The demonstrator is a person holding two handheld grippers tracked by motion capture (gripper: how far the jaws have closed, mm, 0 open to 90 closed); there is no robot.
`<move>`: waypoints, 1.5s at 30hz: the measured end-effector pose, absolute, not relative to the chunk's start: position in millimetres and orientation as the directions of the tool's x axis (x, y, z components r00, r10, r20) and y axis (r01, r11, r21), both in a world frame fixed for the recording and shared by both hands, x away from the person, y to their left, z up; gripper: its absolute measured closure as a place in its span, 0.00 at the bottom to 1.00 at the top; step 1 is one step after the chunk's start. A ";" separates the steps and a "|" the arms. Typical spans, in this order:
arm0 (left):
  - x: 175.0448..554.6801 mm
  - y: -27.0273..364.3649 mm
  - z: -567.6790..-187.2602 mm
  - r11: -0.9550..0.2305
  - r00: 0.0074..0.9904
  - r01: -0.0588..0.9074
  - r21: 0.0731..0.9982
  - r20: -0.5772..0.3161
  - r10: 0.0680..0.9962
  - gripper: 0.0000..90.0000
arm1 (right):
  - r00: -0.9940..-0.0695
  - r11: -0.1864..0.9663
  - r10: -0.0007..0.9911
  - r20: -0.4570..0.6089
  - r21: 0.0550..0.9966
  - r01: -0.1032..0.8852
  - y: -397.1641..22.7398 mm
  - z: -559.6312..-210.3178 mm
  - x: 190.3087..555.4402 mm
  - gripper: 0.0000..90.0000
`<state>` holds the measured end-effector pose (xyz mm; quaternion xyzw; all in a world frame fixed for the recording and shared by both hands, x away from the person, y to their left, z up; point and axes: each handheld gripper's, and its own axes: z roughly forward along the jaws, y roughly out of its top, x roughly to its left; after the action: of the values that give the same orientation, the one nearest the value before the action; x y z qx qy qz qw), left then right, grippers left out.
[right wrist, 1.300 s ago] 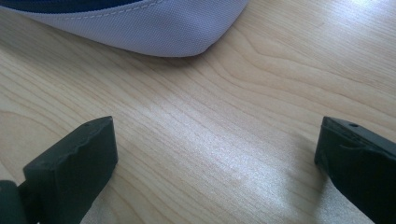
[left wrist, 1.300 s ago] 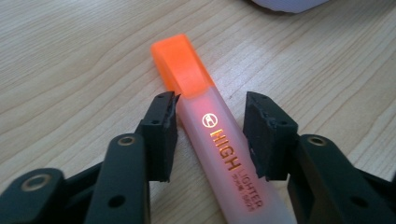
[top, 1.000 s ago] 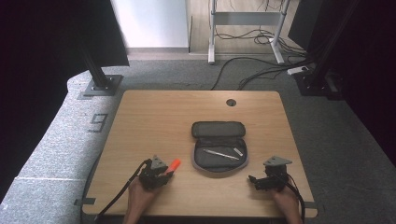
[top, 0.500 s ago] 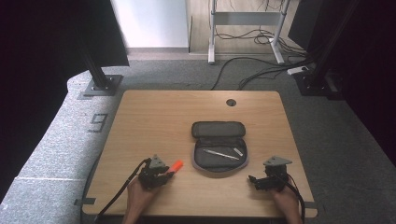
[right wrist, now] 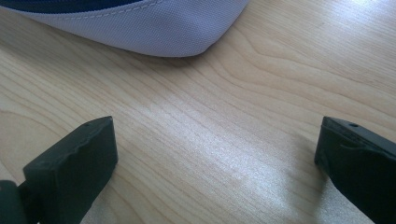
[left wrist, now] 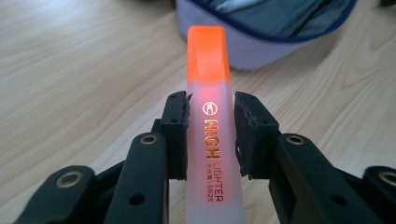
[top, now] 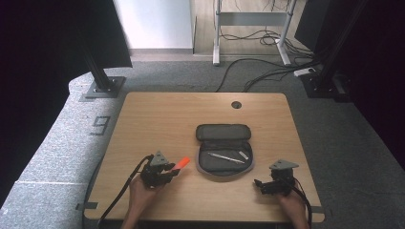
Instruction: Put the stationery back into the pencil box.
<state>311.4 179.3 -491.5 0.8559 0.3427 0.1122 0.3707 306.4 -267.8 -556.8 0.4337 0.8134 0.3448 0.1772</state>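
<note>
Near the surface's [top: 143, 119] front-left corner, the left gripper [left wrist: 211, 135] has its jaws pinching an orange highlighter [left wrist: 212, 126], while the right gripper [right wrist: 217, 154] rests near the front-right corner, jaws spread.

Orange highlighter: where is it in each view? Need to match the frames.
High view: highlighter lower left of centre, in the left gripper.
Left gripper view: centre, clamped between the jaws, cap pointing up.
Right gripper view: not in it.
Shared landmark: open pencil case.

Translucent orange plastic highlighter pen [left wrist: 212, 140]: "HIGH LIGHTER", small print "S625", a round logo.
Grey carpet floor [top: 57, 143], left of table: "9".
</note>
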 end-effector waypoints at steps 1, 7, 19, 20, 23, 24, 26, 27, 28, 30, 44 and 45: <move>311.8 177.7 -489.7 -0.493 0.743 0.498 0.713 -0.058 0.666 0.74 | -0.561 0.386 0.828 0.011 0.715 0.584 -267.8 -556.8 306.4 0.00; 315.9 169.5 -478.9 -0.503 0.762 0.474 0.723 -0.051 0.646 0.74 | -0.561 0.386 0.828 0.011 0.715 0.583 -267.8 -556.8 306.4 0.00; 327.0 149.7 -459.4 -0.532 0.799 0.427 0.731 -0.030 0.601 0.74 | -0.561 0.386 0.828 0.011 0.714 0.583 -267.8 -556.8 306.4 0.00; 328.4 147.3 -457.8 -0.540 0.802 0.422 0.728 -0.022 0.597 0.74 | -0.561 0.387 0.827 0.011 0.715 0.583 -267.8 -556.8 306.4 0.00; 332.4 139.4 -452.9 -0.551 0.812 0.408 0.728 -0.013 0.583 0.74 | -0.561 0.386 0.828 0.011 0.715 0.583 -267.8 -556.8 306.4 0.00; 333.5 136.5 -451.1 -0.555 0.815 0.402 0.729 -0.009 0.579 0.74 | -0.561 0.386 0.828 0.011 0.715 0.583 -267.8 -556.8 306.4 0.00; 336.6 131.8 -447.6 -0.553 0.823 0.396 0.733 -0.017 0.567 0.74 | -0.561 0.386 0.828 0.011 0.714 0.583 -267.8 -556.8 306.4 0.00; 338.2 129.4 -446.1 -0.554 0.827 0.393 0.734 -0.018 0.562 0.74 | -0.561 0.386 0.828 0.011 0.715 0.583 -267.8 -556.8 306.4 0.00; 339.5 126.8 -444.6 -0.557 0.828 0.390 0.734 -0.015 0.560 0.74 | -0.561 0.386 0.828 0.011 0.715 0.583 -267.8 -556.8 306.4 0.00; 342.6 122.5 -442.1 -0.558 0.834 0.386 0.735 -0.019 0.552 0.74 | -0.561 0.386 0.828 0.011 0.715 0.583 -267.8 -556.8 306.4 0.00; 366.1 91.5 -435.2 -0.586 0.862 0.365 0.723 -0.025 0.506 0.74 | -0.560 0.385 0.828 0.011 0.715 0.583 -267.8 -556.8 306.5 0.00; 367.4 89.5 -435.3 -0.588 0.863 0.364 0.723 -0.025 0.504 0.74 | -0.560 0.385 0.828 0.011 0.715 0.584 -267.8 -556.8 306.4 0.00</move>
<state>367.4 89.5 -435.3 0.8862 0.2449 0.0917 0.3824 306.4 -267.8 -556.8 0.4341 0.8131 0.3449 0.1774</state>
